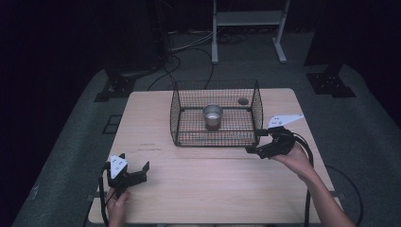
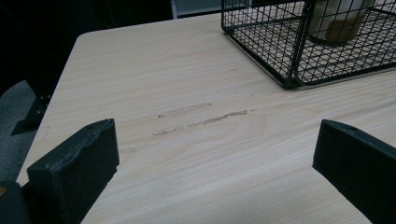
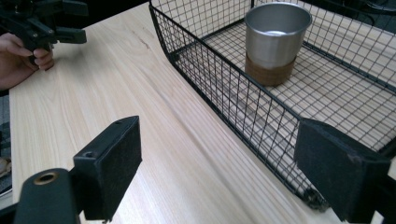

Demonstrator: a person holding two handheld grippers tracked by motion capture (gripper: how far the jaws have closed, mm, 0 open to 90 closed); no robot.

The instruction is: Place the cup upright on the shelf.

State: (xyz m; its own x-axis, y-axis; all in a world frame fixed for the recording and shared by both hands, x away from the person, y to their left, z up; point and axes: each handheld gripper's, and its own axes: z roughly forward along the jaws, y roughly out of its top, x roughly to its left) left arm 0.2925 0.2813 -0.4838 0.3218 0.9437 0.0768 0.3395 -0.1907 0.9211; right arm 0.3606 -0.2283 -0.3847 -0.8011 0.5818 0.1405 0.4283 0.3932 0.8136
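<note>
A black wire basket stands on the far half of the wooden table, and a metal cup with a brown base stands upright inside it. My right gripper is at the basket's near right corner. In the right gripper view its jaws stand open, with the basket wall running between them and the cup beyond. My left gripper rests open near the table's front left, with bare wood between its jaws. It also shows far off in the right gripper view.
Scuff marks cross the wood ahead of the left gripper. A round hole sits in the tabletop behind the basket. Past the table, a white stand and cables lie on the dark floor.
</note>
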